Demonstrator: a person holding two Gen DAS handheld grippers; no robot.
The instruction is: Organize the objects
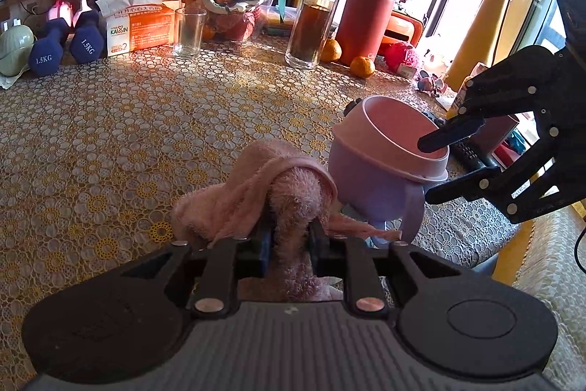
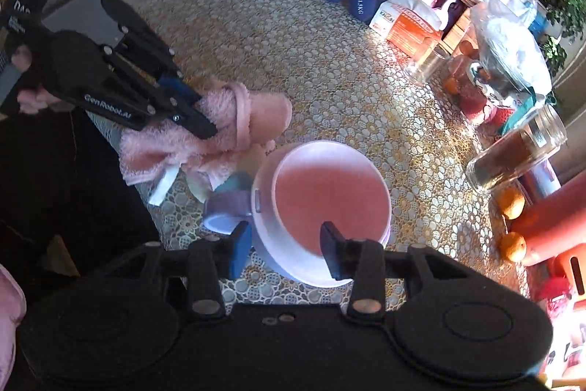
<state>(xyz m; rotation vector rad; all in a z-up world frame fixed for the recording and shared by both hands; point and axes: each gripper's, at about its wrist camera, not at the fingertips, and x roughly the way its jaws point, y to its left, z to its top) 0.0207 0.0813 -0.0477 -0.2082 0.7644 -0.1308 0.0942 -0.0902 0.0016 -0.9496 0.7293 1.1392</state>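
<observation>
Two tongs: left tongs point(image 1: 291, 240) clamp pink towel point(image 1: 256, 182); right tongs point(image 2: 285, 250) apart, straddling bowl point(image 2: 329, 193) rim.

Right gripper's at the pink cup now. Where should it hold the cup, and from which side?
Grip the pink cup by its near rim wall from above, one finger inside and one outside. Its open mouth faces up and the right gripper already straddles that rim. The handle sits on the far-left side, beside the pink towel in the left gripper.
</observation>
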